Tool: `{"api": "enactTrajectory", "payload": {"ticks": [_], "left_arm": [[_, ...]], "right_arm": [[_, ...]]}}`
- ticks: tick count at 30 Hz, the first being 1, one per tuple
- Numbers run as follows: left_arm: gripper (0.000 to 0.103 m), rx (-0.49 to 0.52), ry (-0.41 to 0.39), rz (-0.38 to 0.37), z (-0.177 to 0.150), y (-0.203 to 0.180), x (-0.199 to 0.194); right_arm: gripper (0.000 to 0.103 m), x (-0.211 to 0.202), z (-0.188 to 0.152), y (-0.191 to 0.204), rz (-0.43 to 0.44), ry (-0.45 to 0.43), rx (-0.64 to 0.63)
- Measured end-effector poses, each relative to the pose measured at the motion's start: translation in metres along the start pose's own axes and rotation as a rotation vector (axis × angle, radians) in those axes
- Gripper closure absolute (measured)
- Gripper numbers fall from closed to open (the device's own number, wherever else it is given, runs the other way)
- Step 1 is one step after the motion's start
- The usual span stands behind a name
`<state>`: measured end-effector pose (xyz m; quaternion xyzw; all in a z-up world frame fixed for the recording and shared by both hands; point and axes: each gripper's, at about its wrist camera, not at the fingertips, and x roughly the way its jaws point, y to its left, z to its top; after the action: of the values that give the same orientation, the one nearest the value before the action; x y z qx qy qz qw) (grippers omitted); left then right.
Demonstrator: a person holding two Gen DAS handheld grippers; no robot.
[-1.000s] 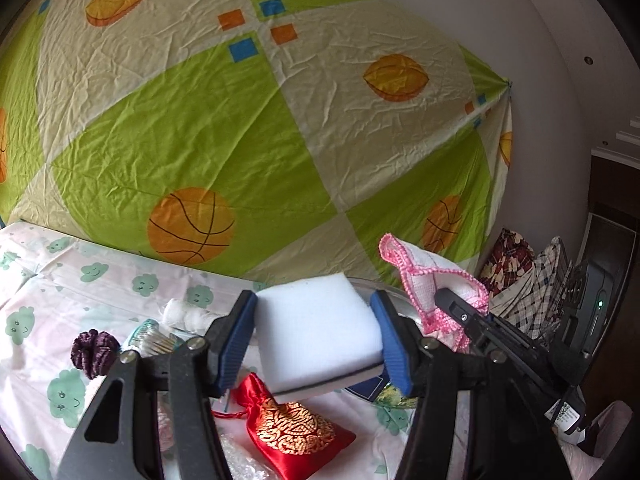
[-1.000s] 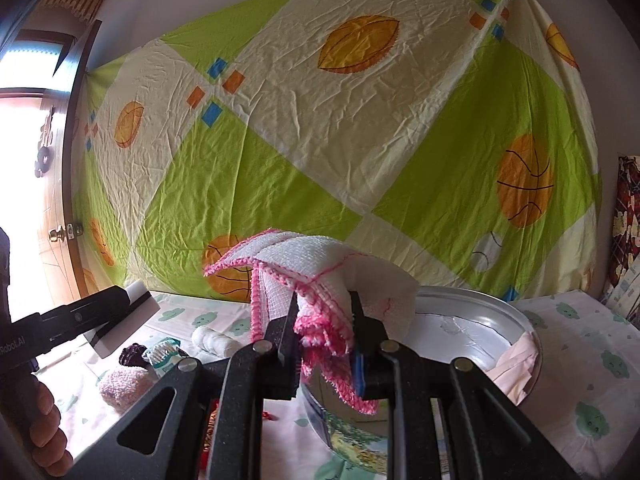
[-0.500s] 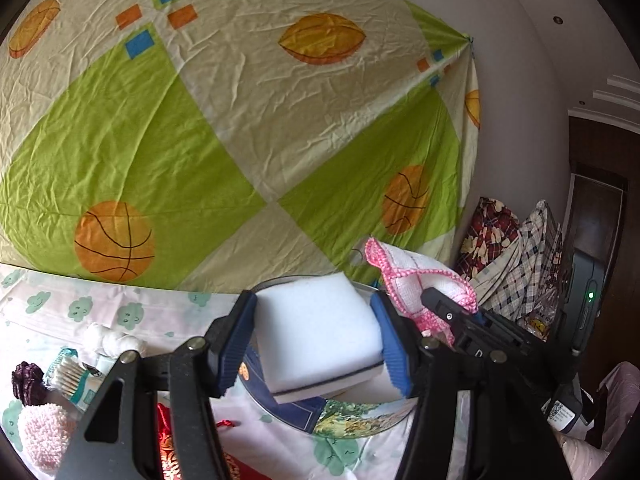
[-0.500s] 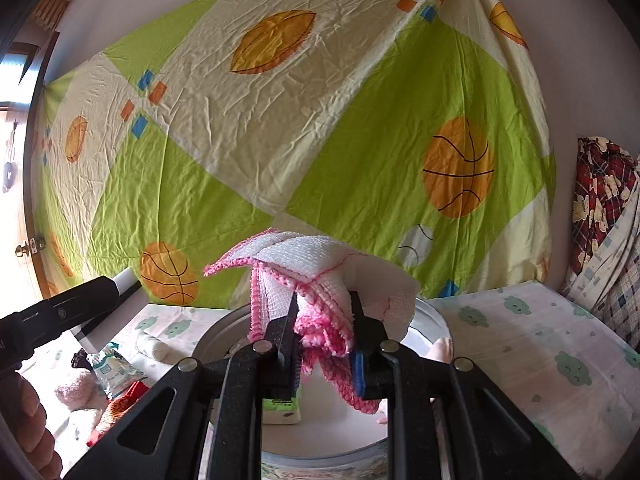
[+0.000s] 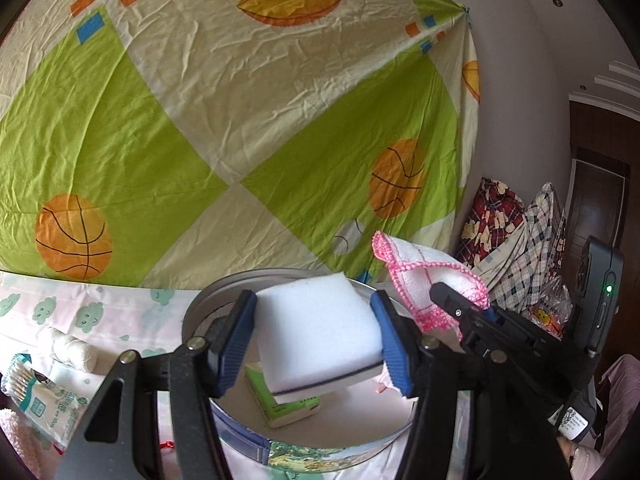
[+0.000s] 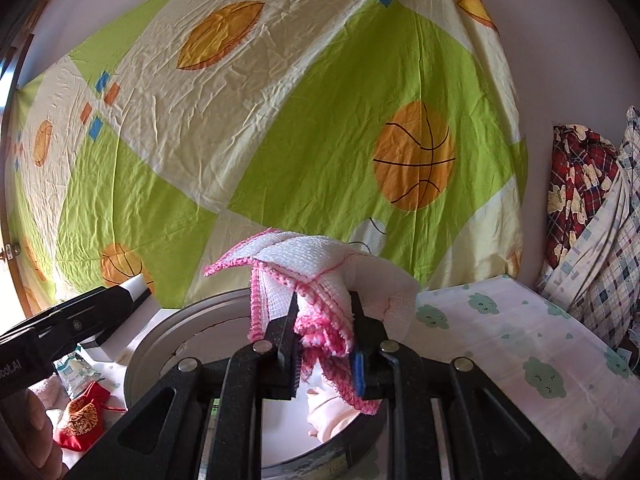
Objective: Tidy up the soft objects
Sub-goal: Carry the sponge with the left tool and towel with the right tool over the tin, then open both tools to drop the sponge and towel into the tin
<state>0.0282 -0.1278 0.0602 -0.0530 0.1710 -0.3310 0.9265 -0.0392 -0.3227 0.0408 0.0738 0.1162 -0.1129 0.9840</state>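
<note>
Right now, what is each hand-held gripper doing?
Left hand-held gripper: closed on the white sponge.
Right hand-held gripper: closed on the pink-edged cloth.

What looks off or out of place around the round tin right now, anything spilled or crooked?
Nothing spilled. The green packet lies tilted in the round tin, partly under the held white sponge. The pink-edged cloth hangs bunched and uneven from the right tongs.

Setting: a home, most likely a bedroom. Evidence: large bed sheet (image 5: 224,128) with basketball prints hung across the wall; cloud-print cloth (image 6: 520,344) covering the surface; heap of checked and plaid bedding (image 5: 516,240) at the side; dark wooden door (image 5: 596,200); white ceiling with moulding and recessed lights.
</note>
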Motion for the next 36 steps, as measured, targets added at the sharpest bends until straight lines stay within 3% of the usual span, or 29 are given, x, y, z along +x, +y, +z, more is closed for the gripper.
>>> {"api": "enactTrajectory", "payload": {"ticks": [14,22,32,35,36], "left_arm": [[0.044,-0.012,0.062,0.050,-0.004,-0.010,0.042],[0.044,-0.034,0.119,0.101,-0.011,0.001,0.061],[0.044,0.008,0.147,0.203,-0.015,0.002,0.070],[0.036,0.023,0.146,0.258,-0.017,0.002,0.071],[0.030,0.024,0.139,0.275,-0.017,0.002,0.070]], "right_arm": [[0.082,0.029,-0.004,-0.018,-0.041,0.066,-0.002],[0.082,0.046,-0.010,-0.020,0.000,0.145,0.020],[0.082,0.052,-0.011,-0.011,0.048,0.170,-0.007],[0.077,0.054,-0.012,-0.007,0.094,0.182,-0.024],[0.066,0.055,-0.012,-0.006,0.101,0.186,-0.031]]}}
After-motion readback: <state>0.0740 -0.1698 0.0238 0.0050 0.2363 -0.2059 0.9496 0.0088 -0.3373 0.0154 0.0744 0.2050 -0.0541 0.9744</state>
